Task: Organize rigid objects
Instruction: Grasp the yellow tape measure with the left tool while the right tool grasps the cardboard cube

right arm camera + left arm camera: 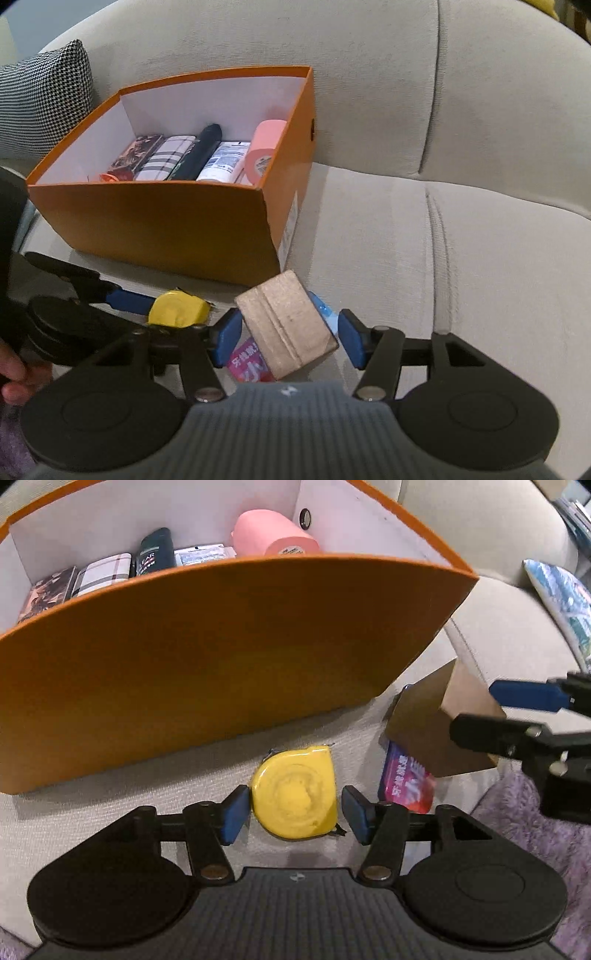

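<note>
Lighting, image quality: we are seeing soft, even indoor light, moderately bright. The orange box (207,657) is casting a faint shadow on the sofa cushion (461,258). Fisheye bending is curving straight edges toward the borders; corners are darkening. The cardboard box (439,720) is showing slight blur.

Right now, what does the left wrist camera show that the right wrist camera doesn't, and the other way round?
Only the left wrist view shows the left claw open around the yellow tape measure, and a purple fuzzy fabric at right. Only the right wrist view shows the right claw open around the small cardboard box, plus a houndstooth cushion. Both show the orange box on the beige sofa, holding the pink roll and bottles, and the pink packet under the cardboard box.
</note>
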Tool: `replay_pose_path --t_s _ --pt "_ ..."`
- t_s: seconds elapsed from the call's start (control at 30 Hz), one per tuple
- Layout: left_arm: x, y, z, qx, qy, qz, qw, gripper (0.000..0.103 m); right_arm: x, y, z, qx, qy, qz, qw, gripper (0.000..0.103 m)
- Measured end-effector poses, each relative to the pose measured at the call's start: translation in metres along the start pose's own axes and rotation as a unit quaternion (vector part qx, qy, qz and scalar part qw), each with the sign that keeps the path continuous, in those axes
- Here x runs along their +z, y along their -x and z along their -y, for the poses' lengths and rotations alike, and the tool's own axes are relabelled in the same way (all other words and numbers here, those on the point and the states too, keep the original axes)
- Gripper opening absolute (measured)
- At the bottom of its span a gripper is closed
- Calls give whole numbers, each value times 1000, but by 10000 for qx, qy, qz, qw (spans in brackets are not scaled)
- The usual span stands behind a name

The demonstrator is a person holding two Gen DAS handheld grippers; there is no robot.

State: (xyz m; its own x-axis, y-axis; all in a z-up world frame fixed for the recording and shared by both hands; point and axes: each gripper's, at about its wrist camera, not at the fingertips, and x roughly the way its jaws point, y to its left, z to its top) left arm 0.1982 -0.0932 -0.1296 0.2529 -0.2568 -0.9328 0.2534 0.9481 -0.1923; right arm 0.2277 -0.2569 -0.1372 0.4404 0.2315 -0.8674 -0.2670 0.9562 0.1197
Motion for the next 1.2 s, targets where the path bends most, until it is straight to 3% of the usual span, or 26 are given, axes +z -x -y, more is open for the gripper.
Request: replay_pose_path --t_s 0.5,0.7,0.9,1.2 --pt "-15 31 -22 -529 312 266 9978 58 5 -7 -8 101 116 -231 9996 54" --pt "-21 71 -25 -791 419 586 9943 58 12 19 -21 199 356 -29 9992 52" --pt "-15 115 -24 -823 317 1030 9908 58 26 54 -41 386 801 209 9958 51" --pt "3 165 -36 -771 251 1510 9852 58 56 90 -68 448 1794 623 9808 50"
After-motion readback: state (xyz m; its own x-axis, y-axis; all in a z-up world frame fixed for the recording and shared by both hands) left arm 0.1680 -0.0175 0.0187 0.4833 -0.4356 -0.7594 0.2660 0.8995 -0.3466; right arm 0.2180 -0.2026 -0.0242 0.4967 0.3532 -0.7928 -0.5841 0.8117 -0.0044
